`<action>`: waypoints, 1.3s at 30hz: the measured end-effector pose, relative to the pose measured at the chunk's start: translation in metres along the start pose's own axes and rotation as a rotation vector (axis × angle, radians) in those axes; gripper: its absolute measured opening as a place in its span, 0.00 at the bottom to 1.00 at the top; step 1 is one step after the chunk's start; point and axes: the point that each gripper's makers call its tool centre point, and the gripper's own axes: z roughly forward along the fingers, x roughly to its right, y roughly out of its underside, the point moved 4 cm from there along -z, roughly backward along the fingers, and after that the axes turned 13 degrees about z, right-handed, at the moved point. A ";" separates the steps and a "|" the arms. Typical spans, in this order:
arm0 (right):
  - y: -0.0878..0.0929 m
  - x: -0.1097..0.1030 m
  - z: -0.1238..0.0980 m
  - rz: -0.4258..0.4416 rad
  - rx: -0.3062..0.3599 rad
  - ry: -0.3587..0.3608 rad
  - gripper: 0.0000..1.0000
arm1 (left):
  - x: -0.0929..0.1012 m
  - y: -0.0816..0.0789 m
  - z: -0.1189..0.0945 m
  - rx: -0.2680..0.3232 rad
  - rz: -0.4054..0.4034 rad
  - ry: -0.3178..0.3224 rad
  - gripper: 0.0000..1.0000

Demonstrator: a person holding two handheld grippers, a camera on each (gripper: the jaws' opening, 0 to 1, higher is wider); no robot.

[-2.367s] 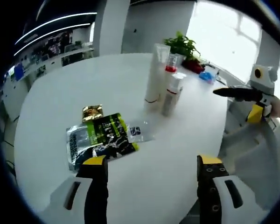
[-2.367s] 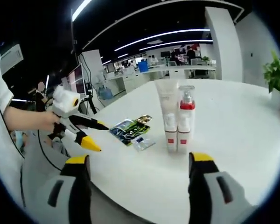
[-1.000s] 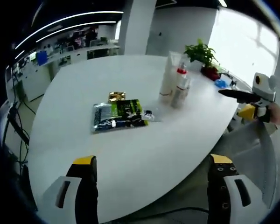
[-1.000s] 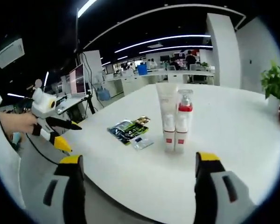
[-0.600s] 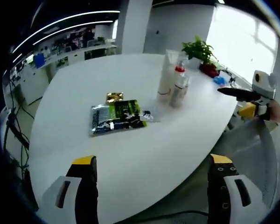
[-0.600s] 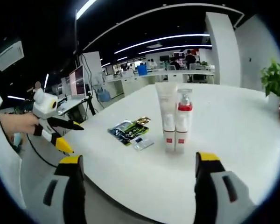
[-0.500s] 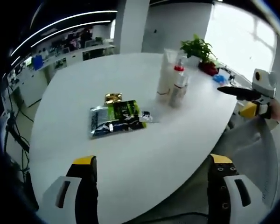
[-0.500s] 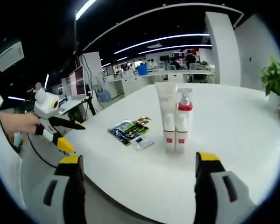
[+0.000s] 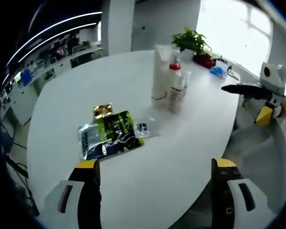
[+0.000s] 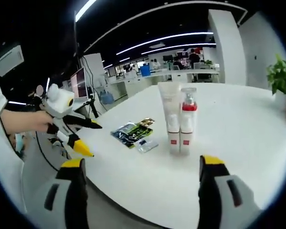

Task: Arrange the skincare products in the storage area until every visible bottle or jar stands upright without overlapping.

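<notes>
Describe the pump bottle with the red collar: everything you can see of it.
The pump bottle stands upright on the white table. Its body is white with a red band near the base, a red collar at the neck and a clear cap over the pump head. It looks like plastic. It stands close against the taller white tube; from the right gripper view they seem to touch. In the left gripper view the bottle sits beyond the flat sachets. No gripper touches it.
</notes>
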 end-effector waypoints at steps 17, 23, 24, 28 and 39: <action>-0.001 0.008 0.000 0.021 0.006 0.043 0.98 | -0.002 -0.015 0.070 -0.082 0.022 0.003 0.87; -0.001 0.009 0.000 0.021 0.006 0.058 0.98 | -0.006 -0.029 0.091 -0.091 0.049 0.002 0.78; 0.000 0.009 0.000 0.020 0.004 0.061 0.98 | -0.007 -0.031 0.094 -0.092 0.055 0.000 0.77; -0.001 0.010 0.000 0.017 0.003 0.072 0.98 | -0.012 -0.035 0.107 -0.107 0.064 -0.025 0.71; -0.002 0.016 -0.001 0.030 0.014 0.103 0.97 | -0.017 -0.032 0.123 -0.168 0.054 -0.053 0.55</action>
